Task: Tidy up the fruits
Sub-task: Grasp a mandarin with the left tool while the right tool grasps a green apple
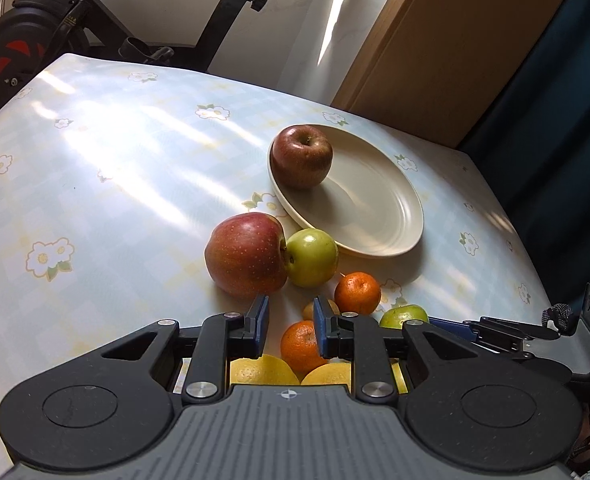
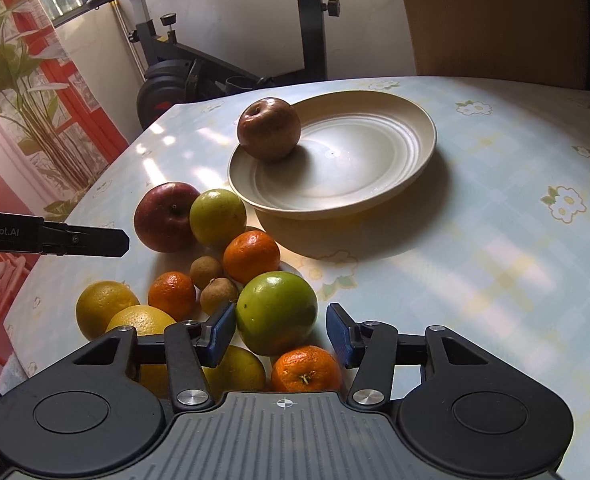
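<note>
A cream plate [image 1: 375, 216] [image 2: 355, 160] holds one dark red apple [image 1: 301, 156] [image 2: 269, 128] at its left rim. On the floral tablecloth in front of it lie a red apple [image 1: 245, 254] [image 2: 165, 216], a small green apple [image 1: 311, 256] [image 2: 217, 216], mandarins [image 2: 251, 256], yellow citrus [image 2: 103, 308] and two brown longans [image 2: 206, 272]. My right gripper [image 2: 281, 330] is open around a larger green apple [image 2: 277, 312]; a gap shows at the right pad. My left gripper [image 1: 291, 320] is shut and empty above a mandarin [image 1: 299, 346].
An exercise bike [image 2: 231, 68] stands beyond the table's far edge, with a wooden cabinet [image 1: 455, 40] and a dark curtain [image 1: 555, 120] at the right. The table edge [image 1: 535, 264] curves close on the right side. Bare tablecloth [image 1: 95, 160] stretches left of the fruit.
</note>
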